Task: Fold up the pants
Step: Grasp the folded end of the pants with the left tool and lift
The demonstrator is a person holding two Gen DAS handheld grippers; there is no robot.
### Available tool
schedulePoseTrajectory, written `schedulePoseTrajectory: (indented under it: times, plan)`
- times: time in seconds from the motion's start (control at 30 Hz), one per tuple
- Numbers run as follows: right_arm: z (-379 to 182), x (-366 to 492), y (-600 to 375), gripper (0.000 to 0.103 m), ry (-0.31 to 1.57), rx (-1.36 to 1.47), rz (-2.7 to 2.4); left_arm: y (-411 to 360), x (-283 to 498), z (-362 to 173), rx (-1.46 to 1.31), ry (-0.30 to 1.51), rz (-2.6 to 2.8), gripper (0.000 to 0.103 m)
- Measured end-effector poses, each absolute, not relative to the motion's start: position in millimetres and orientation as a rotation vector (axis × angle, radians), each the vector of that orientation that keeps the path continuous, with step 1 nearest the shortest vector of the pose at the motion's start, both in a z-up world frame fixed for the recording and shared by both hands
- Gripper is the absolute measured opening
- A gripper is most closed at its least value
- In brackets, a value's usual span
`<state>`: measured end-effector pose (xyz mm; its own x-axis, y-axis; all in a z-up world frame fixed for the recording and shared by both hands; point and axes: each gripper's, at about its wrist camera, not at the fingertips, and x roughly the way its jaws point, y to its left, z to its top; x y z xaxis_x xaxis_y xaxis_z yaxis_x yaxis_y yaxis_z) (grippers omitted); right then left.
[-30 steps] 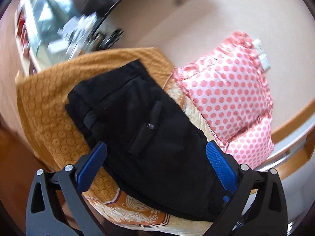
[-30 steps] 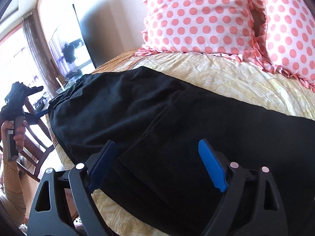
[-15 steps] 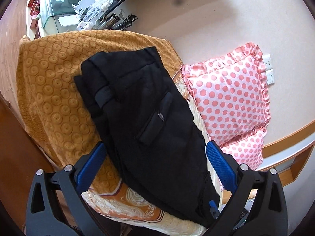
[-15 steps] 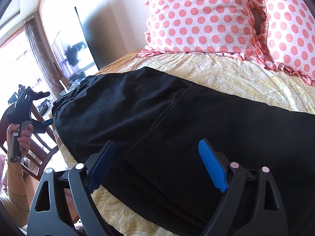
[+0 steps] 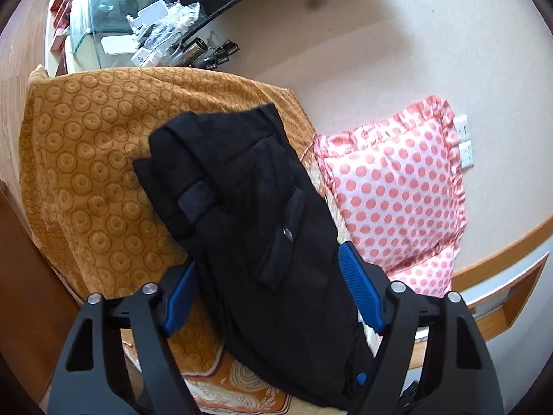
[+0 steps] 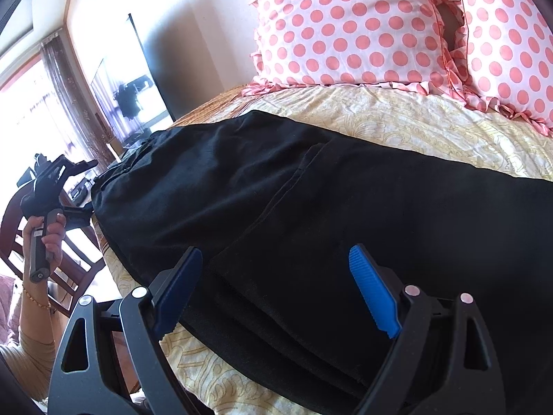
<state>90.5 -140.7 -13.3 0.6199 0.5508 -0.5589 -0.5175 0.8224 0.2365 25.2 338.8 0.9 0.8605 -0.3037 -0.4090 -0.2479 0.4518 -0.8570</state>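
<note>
Black pants (image 5: pixel 249 214) lie folded lengthwise on the bed, waistband at the far end over an orange blanket (image 5: pixel 86 159). They also fill the right wrist view (image 6: pixel 311 200). My left gripper (image 5: pixel 266 287) is open and empty, held above the pants with its blue pads on either side of the fabric. My right gripper (image 6: pixel 273 283) is open and empty, low over the pants' near edge. The left gripper shows in the right wrist view (image 6: pixel 52 186), held in a hand off the bed's left end.
Two pink polka-dot pillows (image 6: pixel 345 24) lean on the wall at the bed's head. A yellow patterned sheet (image 6: pixel 414 124) covers the mattress. A glass table with clutter (image 5: pixel 148 34) stands beyond the blanket. A wooden chair (image 6: pixel 69 276) stands by the bed's left side.
The left gripper has risen and pulled back, so the pants look smaller and more of the blanket shows. The right gripper has barely moved. Both stay open.
</note>
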Motion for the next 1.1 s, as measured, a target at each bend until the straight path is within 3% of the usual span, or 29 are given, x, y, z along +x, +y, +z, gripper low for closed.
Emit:
schedulePoseTrajectory:
  times: [0.27,0.33,0.37,0.4,0.43,0.6,0.77,1.1]
  plan:
    - [-16,87,-140,0.089,0.656,0.051,0.623,341,30,5,-1.119,0.517,0.019,0.068]
    - [-16,86,-142,0.089,0.653,0.058,0.628,340,33,5,-1.108,0.549,0.066,0.058]
    - [-16,85,-143,0.089,0.652,0.061,0.629,340,34,4,-1.101,0.569,0.104,0.046]
    - [-16,85,-143,0.089,0.65,0.065,0.63,340,34,3,-1.092,0.581,0.128,0.024]
    - [-16,84,-145,0.089,0.648,0.072,0.632,341,34,0,-1.1,0.578,0.124,0.015]
    - [-15,80,-159,0.089,0.629,0.107,0.621,335,32,10,-1.032,0.552,0.137,0.01]
    - [-8,71,-187,0.089,0.587,0.155,0.589,294,41,66,-0.789,0.493,0.092,0.009]
    - [5,35,-273,0.094,0.466,0.26,0.454,130,97,161,-0.455,0.473,-0.29,0.009]
